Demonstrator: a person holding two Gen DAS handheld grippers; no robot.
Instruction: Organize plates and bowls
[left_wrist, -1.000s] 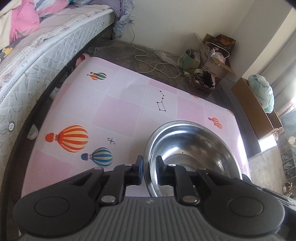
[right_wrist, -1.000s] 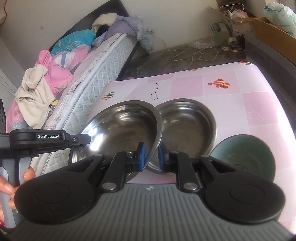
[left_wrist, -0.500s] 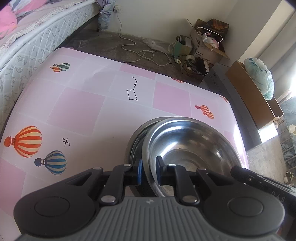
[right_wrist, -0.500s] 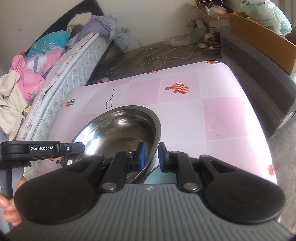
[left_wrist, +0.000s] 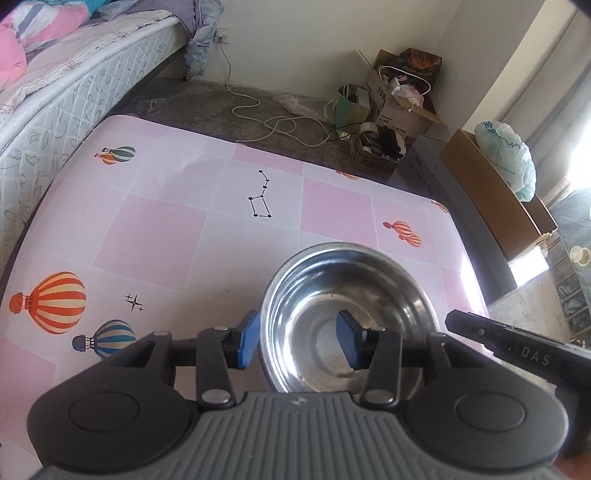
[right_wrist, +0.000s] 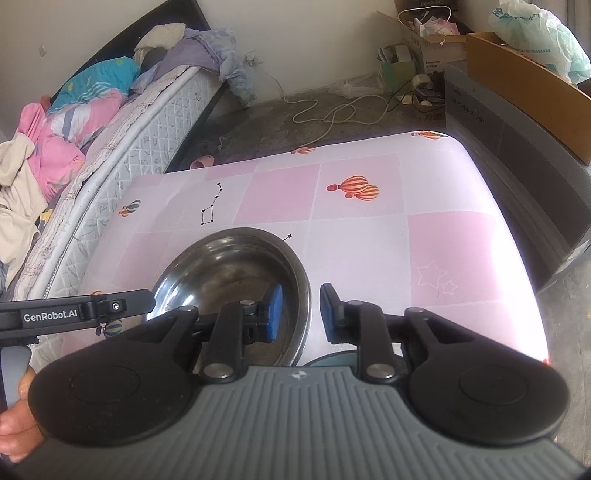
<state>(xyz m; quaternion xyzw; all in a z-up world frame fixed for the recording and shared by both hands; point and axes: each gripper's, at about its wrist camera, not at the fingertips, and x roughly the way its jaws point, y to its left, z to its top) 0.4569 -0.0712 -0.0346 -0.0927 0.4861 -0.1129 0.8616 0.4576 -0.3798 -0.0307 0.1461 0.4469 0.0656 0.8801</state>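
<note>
The left tongs (left_wrist: 297, 341) have just been opening and stand apart, with the shiny metal bowl's (left_wrist: 347, 295) rim between them but not squeezed. The right tongs (right_wrist: 298, 314) have just been opening too, a little gap astride the other edge. The bowl sits on the pink counter (left_wrist: 155, 229); it looks light, hard and slippery, so pinch the thin rim.

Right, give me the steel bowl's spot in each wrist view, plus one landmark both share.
Left wrist: steel bowl low, right of centre, its near-left rim between the open left gripper fingers.
Right wrist: steel bowl low, left of centre, its right rim between the open right gripper fingers.
Shared landmark: constellation drawing on the tablecloth.
</note>
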